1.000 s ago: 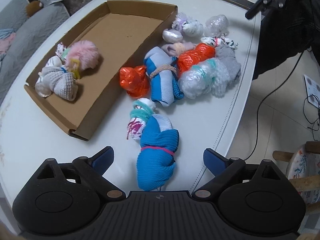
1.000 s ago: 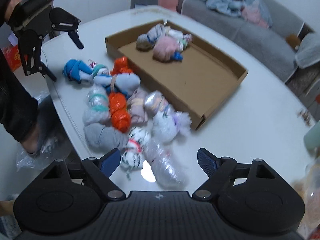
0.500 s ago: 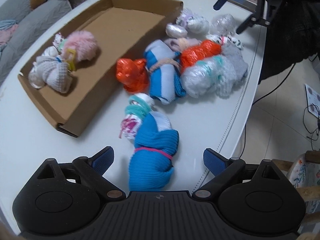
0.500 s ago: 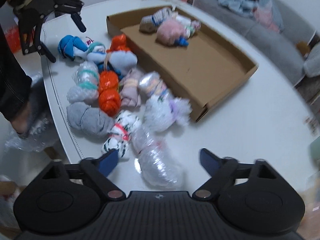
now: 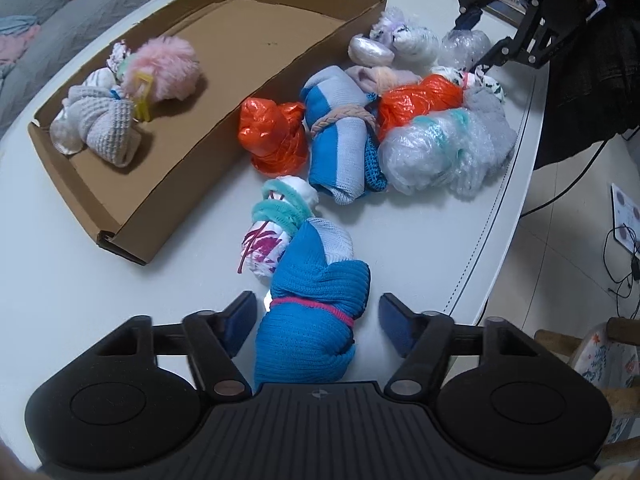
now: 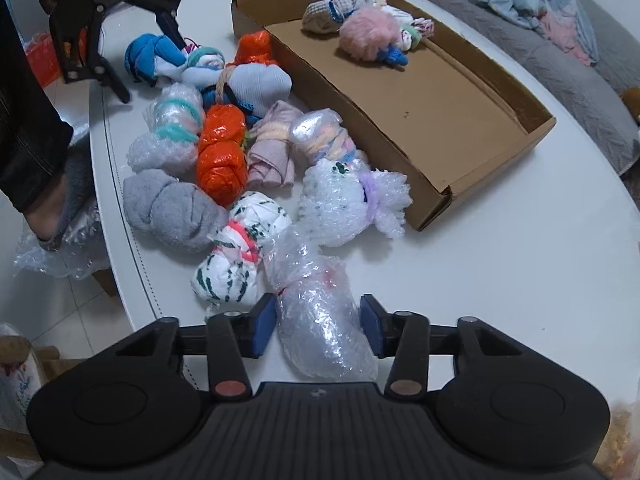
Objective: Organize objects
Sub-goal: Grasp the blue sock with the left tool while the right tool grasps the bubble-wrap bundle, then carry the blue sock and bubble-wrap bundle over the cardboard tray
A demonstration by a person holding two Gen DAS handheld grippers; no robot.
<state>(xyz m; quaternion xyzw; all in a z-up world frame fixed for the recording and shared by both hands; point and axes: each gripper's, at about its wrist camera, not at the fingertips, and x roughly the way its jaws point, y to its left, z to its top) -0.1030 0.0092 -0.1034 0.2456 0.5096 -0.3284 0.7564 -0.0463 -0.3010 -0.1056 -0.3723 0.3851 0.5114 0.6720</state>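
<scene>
A shallow cardboard box (image 5: pixel 168 184) lies on the white table and holds a pink fluffy bundle (image 5: pixel 166 68) and a grey knit bundle (image 5: pixel 104 128). Several tied bundles lie in a pile beside it. My left gripper (image 5: pixel 318 318) is open, its pads on either side of a blue knit bundle (image 5: pixel 312 320) without squeezing it. My right gripper (image 6: pixel 318 322) is closing around a clear bubble-wrap bundle (image 6: pixel 320 312), its pads close to or touching both sides. The box also shows in the right wrist view (image 6: pixel 460 120).
The pile holds orange plastic bundles (image 5: pixel 276 136), a blue and grey knit roll (image 5: pixel 340 136), bubble-wrap bundles (image 5: pixel 436 152) and a grey bundle (image 6: pixel 168 208). The table edge (image 5: pixel 508 216) runs close on the right. A sofa (image 6: pixel 560 60) stands beyond the table.
Both grippers have moved forward and down over their bundles. The left jaws now straddle the blue knit bundle. The right jaws have narrowed around the bubble-wrap bundle.
</scene>
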